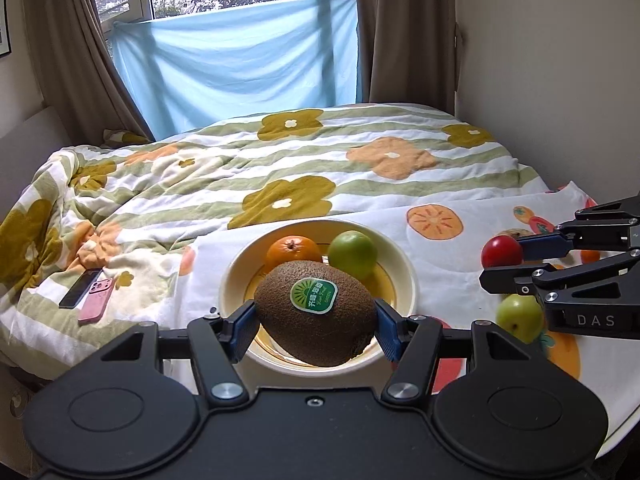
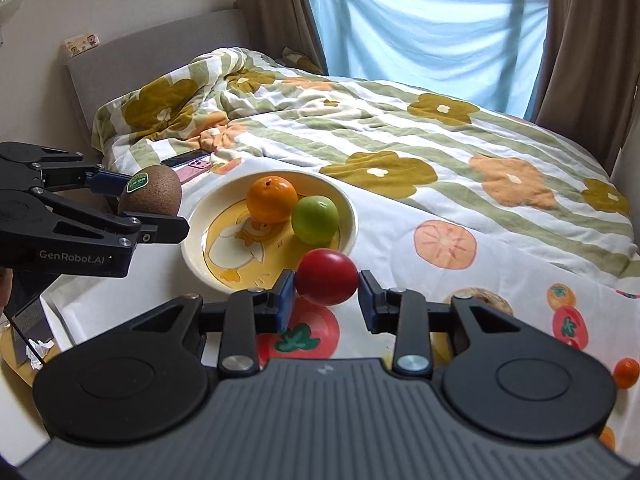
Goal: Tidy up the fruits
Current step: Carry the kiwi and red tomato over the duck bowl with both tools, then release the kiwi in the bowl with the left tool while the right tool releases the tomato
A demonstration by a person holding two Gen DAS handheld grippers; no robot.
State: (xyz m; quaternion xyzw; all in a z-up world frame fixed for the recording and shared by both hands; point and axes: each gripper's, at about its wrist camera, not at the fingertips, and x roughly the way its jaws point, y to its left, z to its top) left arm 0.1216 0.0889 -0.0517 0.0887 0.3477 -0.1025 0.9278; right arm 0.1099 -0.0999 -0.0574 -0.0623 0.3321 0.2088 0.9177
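In the left wrist view the kiwi point(image 1: 316, 312), clamped crosswise in the left gripper point(image 1: 316, 330) fingers, hangs over the bowl's point(image 1: 408, 280) near rim at lower centre, while the right gripper point(image 2: 326, 292) fingers clamp the red fruit point(image 2: 327, 277) just short of it.

Red fruit point(image 2: 327, 277) in right claw point(image 2: 326, 298) near bowl point(image 2: 192, 240)

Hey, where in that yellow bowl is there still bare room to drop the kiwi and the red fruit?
The bowl is free across its near and left part, over the printed duck, bordered by the near rim. The far right side is crowded: the orange and green fruit sit together there. The left gripper grips the kiwi, the right gripper the red fruit.
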